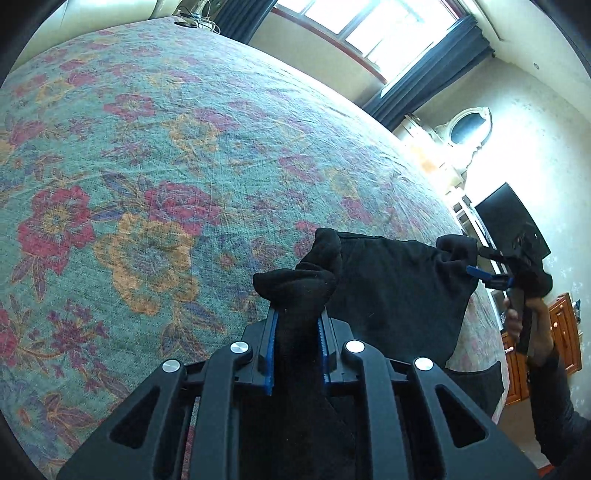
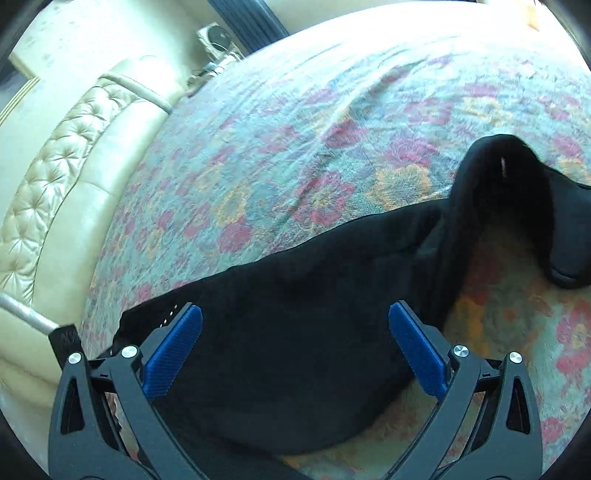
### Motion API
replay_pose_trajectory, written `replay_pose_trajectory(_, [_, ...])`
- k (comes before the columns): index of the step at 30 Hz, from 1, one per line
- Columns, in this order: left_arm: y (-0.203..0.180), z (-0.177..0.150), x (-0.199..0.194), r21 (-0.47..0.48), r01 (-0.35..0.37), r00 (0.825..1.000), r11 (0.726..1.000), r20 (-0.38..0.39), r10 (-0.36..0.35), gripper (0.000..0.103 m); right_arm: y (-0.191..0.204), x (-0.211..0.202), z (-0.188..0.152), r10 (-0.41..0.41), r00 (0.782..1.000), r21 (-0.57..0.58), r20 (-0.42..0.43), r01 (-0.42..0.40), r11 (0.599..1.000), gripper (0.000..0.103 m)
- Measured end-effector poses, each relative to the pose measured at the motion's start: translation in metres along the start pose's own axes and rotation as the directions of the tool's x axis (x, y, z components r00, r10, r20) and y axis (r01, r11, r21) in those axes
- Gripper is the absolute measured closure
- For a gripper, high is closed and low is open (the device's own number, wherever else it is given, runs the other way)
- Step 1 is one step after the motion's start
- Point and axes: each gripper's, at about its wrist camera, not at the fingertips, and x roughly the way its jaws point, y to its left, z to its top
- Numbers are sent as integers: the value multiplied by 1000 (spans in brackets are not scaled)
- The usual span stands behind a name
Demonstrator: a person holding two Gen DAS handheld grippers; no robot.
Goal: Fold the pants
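I see my left gripper (image 1: 295,317) pinching a bunched fold of the black pants (image 1: 391,295), lifted over the flowered bed cover (image 1: 147,166). My right gripper (image 2: 295,343) has its blue pads (image 2: 173,354) spread wide, with cloth between them. In the right view the pants run across the bed from lower left to upper right.

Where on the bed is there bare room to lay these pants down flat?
The bedspread is bare from the pants to the window and to the headboard. It is crowded only at the near edge, where the pants bunch in the left gripper.
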Motion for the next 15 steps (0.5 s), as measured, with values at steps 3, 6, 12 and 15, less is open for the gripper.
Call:
replay_pose_trajectory(3, [2, -1, 5, 9, -20, 1000, 1000, -12, 20, 84, 13, 43, 32, -175, 983, -171, -52, 164, 971, 2])
replay_pose_trajectory(6, [8, 0, 10, 2, -29, 999, 1000, -28, 29, 84, 15, 72, 48, -231, 967, -351, -111, 179, 919, 2])
replay_pose_trajectory(12, [20, 2, 14, -11, -37, 998, 999, -45, 37, 83, 44, 60, 70, 47, 984, -512, -170, -129, 849, 2])
replay_pose_trajectory(15, [26, -1, 14, -24, -32, 999, 999, -38, 31, 82, 46, 79, 74, 48, 959, -536, -278, -196, 821, 2])
